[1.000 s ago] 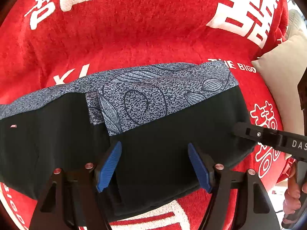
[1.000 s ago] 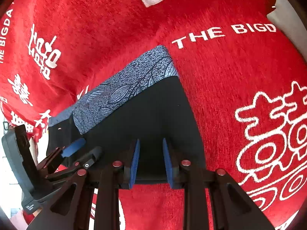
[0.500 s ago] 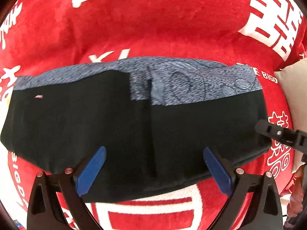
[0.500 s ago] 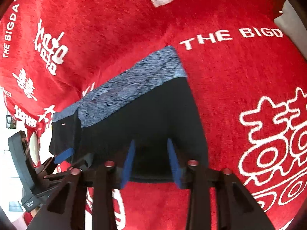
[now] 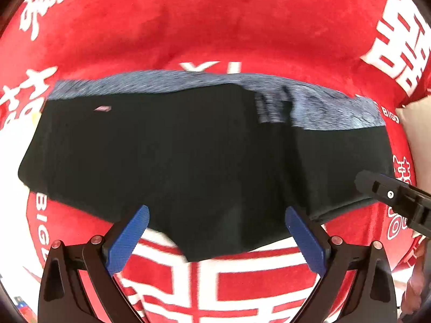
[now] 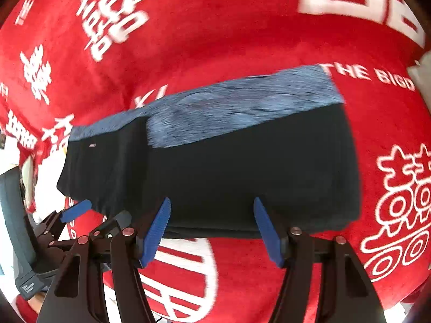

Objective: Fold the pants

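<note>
The black pants with a blue-grey patterned band along the far edge lie folded flat on the red blanket. They also show in the right wrist view. My left gripper is open and empty, just back from the pants' near edge. My right gripper is open and empty at the near edge of the pants' right half. It shows from the side in the left wrist view; the left gripper shows at the lower left of the right wrist view.
The red blanket with white characters and "THE BIGD" lettering covers the whole surface. A beige cushion lies at the right edge. The blanket's left edge drops off to a pale floor.
Both grippers have opened wide and pulled back from the pants. The right one was nearly shut over the pants' edge a second ago. The pants now lie flat and released.
</note>
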`<state>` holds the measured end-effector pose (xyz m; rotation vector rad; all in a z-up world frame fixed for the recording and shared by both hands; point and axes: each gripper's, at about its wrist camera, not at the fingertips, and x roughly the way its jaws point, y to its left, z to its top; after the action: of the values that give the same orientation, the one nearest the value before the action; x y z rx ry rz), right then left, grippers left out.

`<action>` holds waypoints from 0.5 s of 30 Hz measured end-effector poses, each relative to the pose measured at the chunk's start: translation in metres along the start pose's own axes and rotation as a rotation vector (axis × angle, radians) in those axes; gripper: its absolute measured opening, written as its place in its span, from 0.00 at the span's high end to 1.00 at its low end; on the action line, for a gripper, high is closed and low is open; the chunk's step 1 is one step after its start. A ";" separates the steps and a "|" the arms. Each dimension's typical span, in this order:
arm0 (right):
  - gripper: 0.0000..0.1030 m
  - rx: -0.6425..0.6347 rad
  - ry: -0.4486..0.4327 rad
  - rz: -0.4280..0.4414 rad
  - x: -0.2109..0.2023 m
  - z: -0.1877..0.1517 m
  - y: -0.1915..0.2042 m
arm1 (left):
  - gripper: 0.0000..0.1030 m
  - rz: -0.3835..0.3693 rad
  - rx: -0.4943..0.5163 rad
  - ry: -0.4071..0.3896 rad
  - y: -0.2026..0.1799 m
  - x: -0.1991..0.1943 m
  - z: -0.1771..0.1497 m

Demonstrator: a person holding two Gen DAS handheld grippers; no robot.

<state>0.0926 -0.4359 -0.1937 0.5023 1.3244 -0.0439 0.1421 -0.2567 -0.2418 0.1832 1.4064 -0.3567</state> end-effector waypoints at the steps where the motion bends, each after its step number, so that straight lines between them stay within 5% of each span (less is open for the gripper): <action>1: 0.34 -0.009 0.004 -0.001 0.002 0.001 0.008 | 0.02 0.001 -0.014 0.002 0.008 -0.001 -0.002; 9: 0.27 -0.126 0.064 -0.021 0.039 0.003 0.072 | 0.02 0.000 -0.130 0.010 0.070 -0.006 -0.018; 15: 0.19 -0.193 0.079 -0.126 0.063 -0.011 0.089 | 0.02 -0.025 -0.224 -0.007 0.107 -0.010 -0.032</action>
<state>0.1264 -0.3372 -0.2249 0.2591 1.4197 -0.0001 0.1491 -0.1447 -0.2459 -0.0188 1.4315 -0.2185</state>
